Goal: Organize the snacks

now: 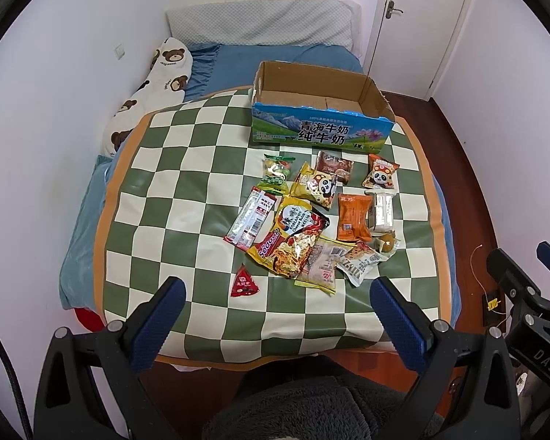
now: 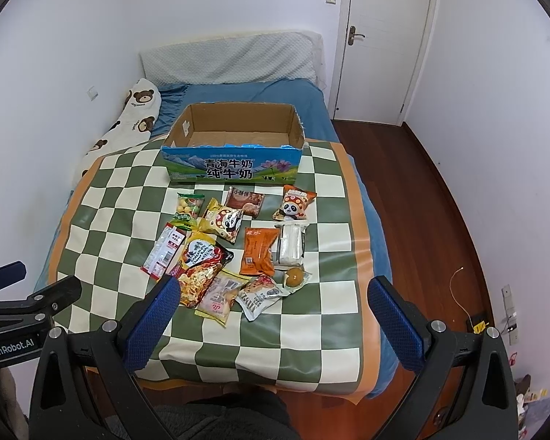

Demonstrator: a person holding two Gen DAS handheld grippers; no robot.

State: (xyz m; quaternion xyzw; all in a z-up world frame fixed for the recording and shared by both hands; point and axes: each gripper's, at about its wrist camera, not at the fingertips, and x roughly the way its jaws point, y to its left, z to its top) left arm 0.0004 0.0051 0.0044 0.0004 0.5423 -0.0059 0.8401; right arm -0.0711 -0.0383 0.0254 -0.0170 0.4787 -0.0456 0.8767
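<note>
Snacks lie scattered on the checkered mat in my left view, just near of the cardboard box; a red triangular packet sits apart, nearer. My left gripper hovers above the mat, released and holding nothing. From my right view, the snacks lie near of the box, and my right gripper hangs spread wide, holding nothing.

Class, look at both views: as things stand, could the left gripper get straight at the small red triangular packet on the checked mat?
Probably yes. The red packet lies alone, apart from the pile, just ahead of the left gripper, whose jaws are open and empty.
</note>
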